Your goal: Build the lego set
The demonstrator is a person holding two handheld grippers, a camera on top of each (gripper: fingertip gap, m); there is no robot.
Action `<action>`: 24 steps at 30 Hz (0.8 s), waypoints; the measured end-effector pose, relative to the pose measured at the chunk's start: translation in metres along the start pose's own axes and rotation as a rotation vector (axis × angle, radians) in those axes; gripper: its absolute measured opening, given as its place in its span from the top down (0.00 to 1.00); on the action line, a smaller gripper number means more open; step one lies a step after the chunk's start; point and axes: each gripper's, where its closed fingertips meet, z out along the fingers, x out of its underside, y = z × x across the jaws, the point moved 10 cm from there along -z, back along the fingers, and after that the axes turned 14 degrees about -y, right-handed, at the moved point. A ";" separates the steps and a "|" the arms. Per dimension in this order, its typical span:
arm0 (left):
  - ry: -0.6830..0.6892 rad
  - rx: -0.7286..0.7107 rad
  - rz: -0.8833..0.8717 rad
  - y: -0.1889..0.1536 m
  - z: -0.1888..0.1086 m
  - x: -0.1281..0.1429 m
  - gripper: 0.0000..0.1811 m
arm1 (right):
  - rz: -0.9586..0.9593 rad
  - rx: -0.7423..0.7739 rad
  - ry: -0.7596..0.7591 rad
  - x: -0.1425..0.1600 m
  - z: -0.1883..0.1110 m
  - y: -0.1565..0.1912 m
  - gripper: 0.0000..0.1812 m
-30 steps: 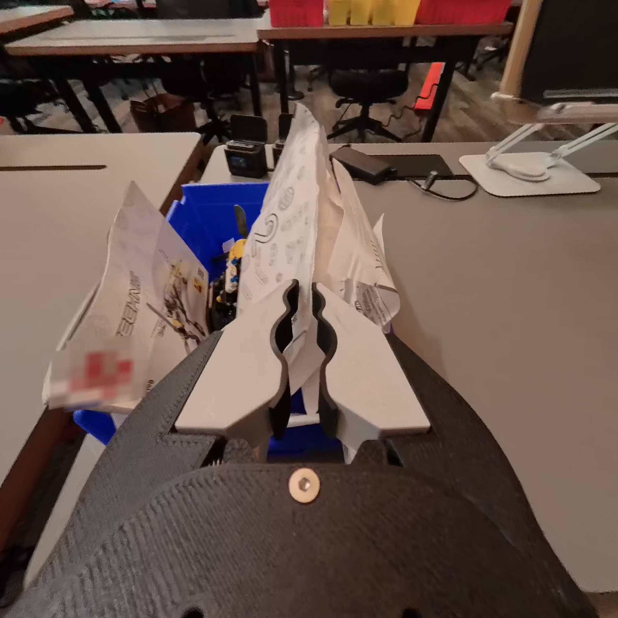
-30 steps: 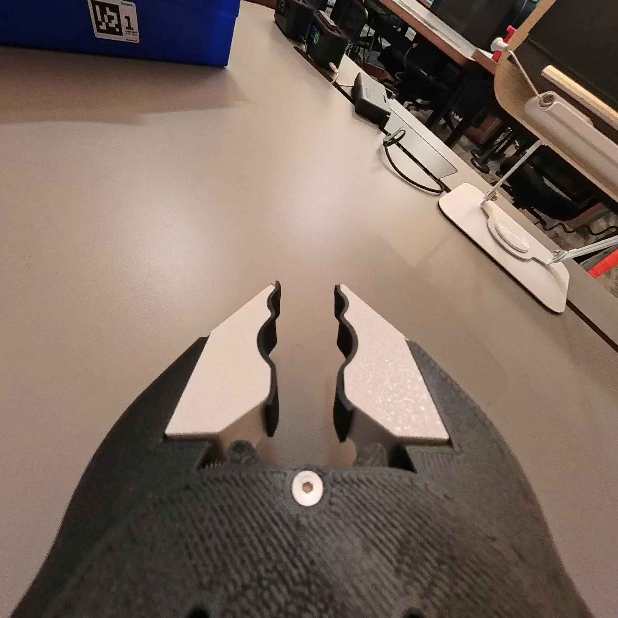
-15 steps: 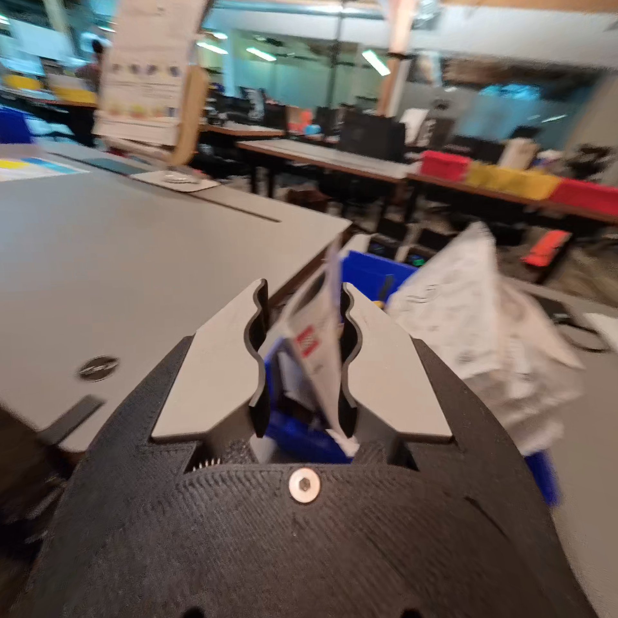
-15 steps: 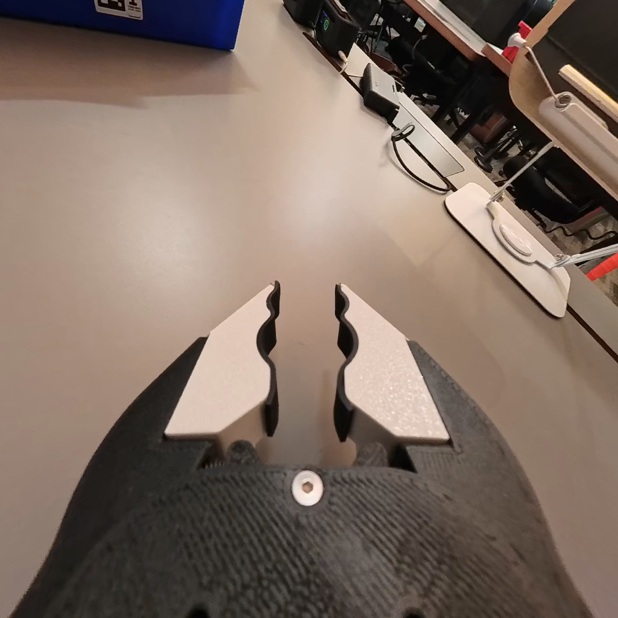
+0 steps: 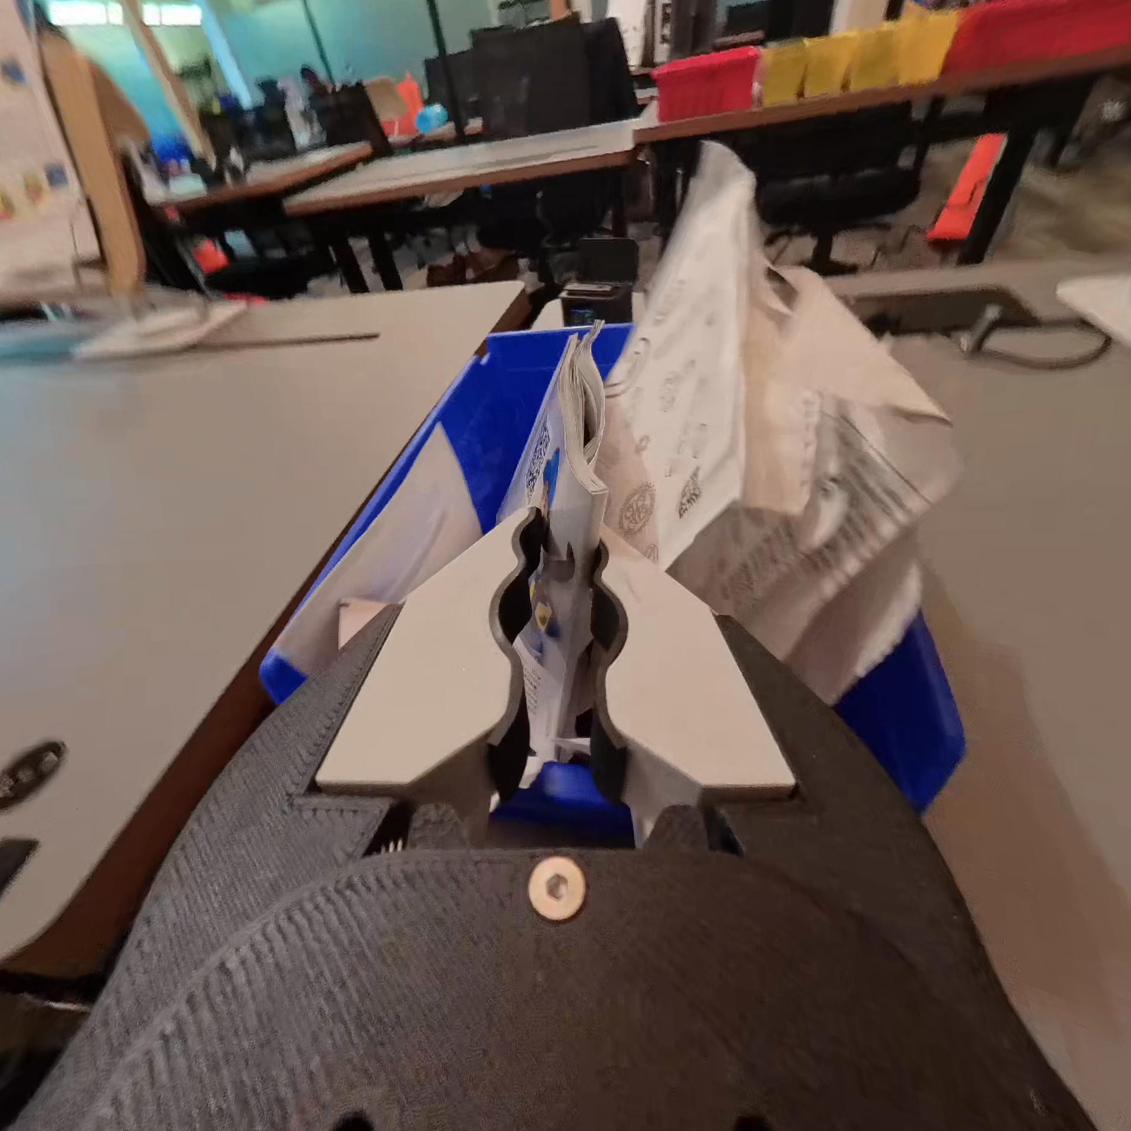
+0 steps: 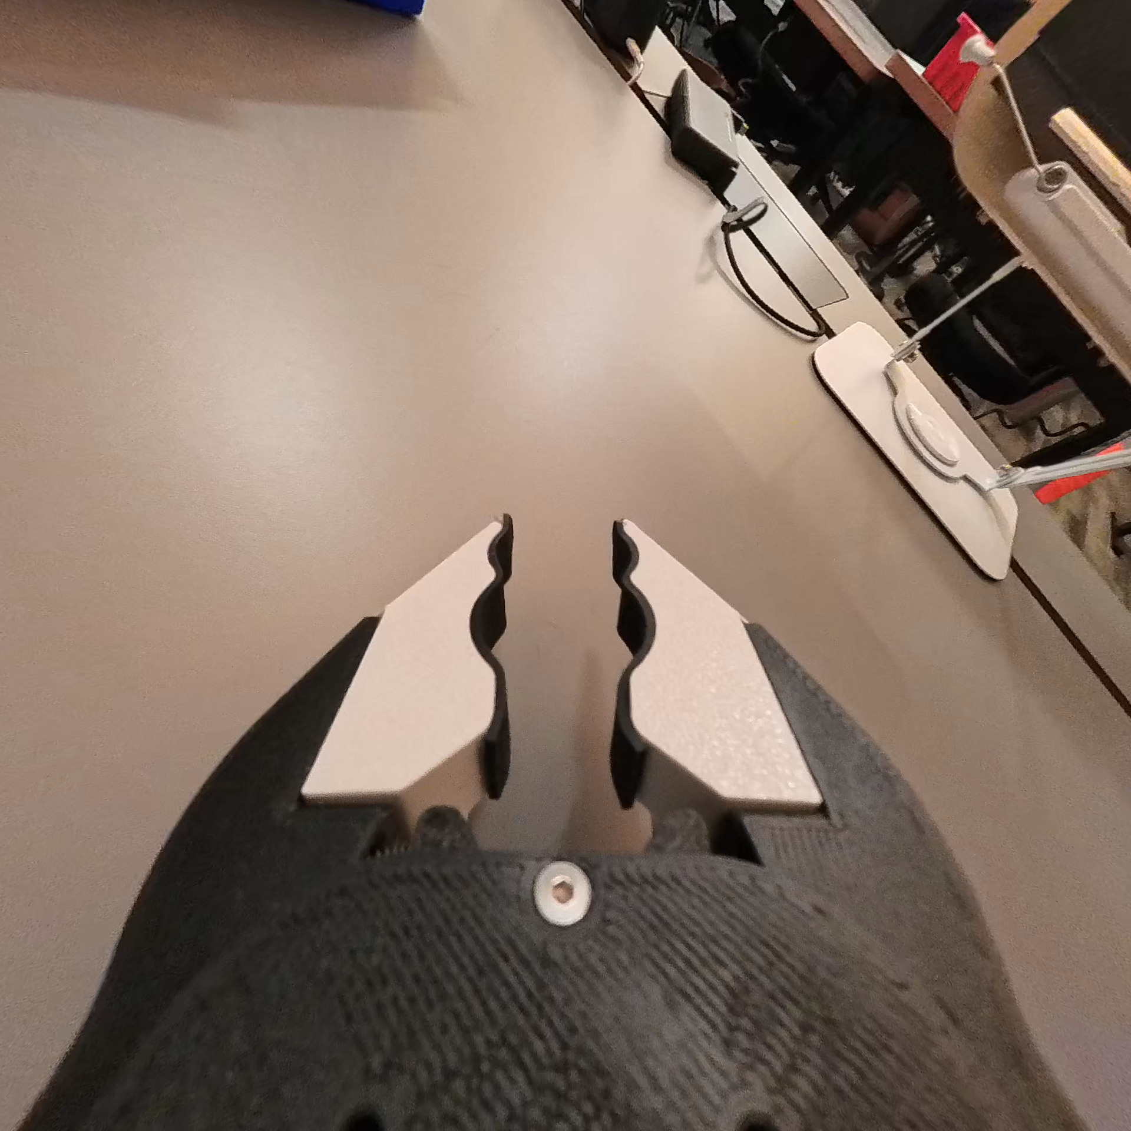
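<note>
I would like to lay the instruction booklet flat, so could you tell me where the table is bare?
The grey table ahead of the open right tool is bare up to the cable loop and white stand base. The blue bin, under the left tool gripping the booklet, is crowded with paper bags.

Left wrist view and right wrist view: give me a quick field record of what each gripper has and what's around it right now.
left gripper: shut on instruction booklet, held edge-up between the fingers
blue bin: directly ahead of and below the left gripper, at the table edge
white bags: crumpled, sticking up out of the bin, right of the booklet
right gripper: open, holding nothing, above bare table
lamp base: white, on the table's far right
black cable: looped beyond the lamp base
</note>
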 end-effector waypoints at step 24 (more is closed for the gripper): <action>-0.347 -0.117 -0.188 0.077 -0.010 -0.026 1.00 | -0.039 0.046 0.154 0.001 0.060 -0.017 0.85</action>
